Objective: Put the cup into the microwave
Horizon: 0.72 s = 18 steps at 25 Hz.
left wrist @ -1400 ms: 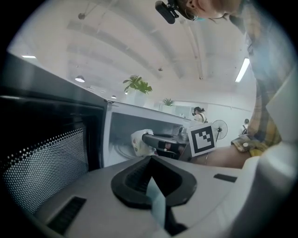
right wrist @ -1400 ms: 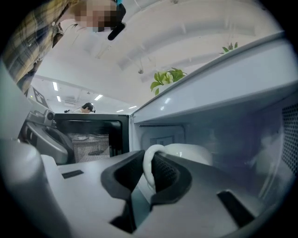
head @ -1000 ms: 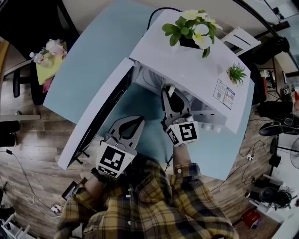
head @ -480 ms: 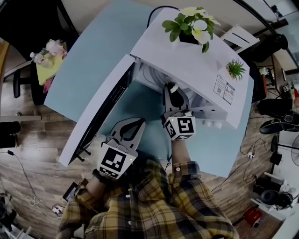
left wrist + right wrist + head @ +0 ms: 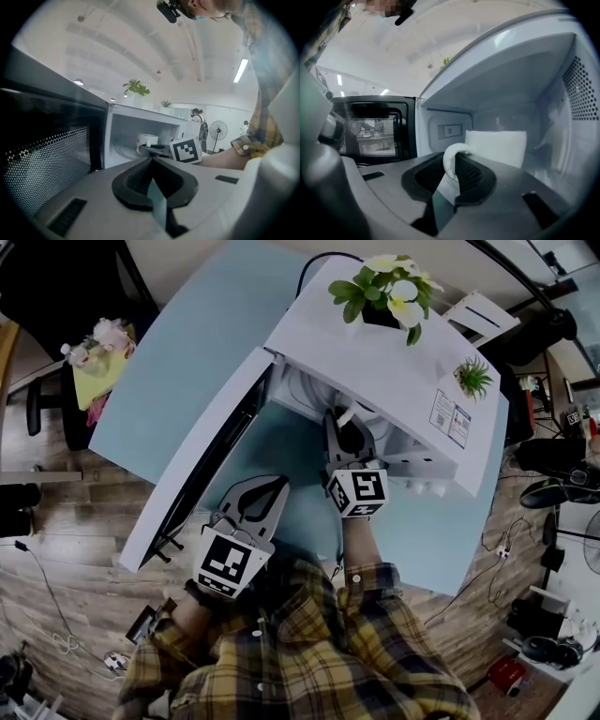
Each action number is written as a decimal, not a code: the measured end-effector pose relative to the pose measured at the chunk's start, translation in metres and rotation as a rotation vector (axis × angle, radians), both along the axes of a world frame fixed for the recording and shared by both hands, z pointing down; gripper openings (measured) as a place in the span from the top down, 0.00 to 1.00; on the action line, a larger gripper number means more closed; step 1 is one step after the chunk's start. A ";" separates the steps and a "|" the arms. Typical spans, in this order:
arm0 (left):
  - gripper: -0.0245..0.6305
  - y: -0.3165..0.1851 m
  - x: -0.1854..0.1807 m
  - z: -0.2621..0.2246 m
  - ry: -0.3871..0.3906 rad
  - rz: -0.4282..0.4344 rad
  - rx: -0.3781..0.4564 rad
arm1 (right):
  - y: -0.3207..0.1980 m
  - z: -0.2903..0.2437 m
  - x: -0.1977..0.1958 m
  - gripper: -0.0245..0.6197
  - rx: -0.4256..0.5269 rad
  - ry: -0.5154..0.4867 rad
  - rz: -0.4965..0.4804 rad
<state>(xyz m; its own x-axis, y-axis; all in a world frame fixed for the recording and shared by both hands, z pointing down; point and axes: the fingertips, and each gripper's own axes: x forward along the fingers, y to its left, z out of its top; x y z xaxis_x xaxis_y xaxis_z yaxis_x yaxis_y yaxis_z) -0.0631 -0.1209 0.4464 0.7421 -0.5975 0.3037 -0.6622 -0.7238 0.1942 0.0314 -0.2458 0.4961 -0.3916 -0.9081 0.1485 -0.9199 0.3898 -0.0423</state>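
Right gripper view showed the right gripper [image 5: 451, 174] clamped on the handle of the white cup [image 5: 499, 147], which was inside the open microwave [image 5: 520, 70]; the left gripper [image 5: 151, 164] hung outside, jaws together, empty.

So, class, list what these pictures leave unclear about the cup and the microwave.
- Underside of the cup: in the right gripper view the right gripper covers it, so contact with the floor of the microwave is unclear.
- Cup, head view: nearly all hidden under the microwave's roof.
- Label, head view: print too small to read.
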 end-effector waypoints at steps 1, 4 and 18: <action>0.97 0.000 0.000 0.000 -0.001 0.001 0.000 | 0.000 0.002 0.000 0.89 -0.006 0.000 0.003; 0.97 -0.001 0.000 0.000 -0.001 0.005 0.000 | 0.003 0.009 -0.001 0.89 -0.022 0.011 0.009; 0.97 0.002 -0.002 0.004 -0.017 0.028 -0.002 | 0.012 0.014 -0.015 0.62 0.035 0.090 -0.015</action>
<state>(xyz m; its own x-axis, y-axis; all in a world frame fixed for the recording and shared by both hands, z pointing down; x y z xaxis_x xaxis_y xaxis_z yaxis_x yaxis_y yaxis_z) -0.0649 -0.1192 0.4504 0.7534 -0.5756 0.3180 -0.6447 -0.7418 0.1846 0.0159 -0.2337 0.5104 -0.3918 -0.9074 0.1518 -0.9135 0.4034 0.0538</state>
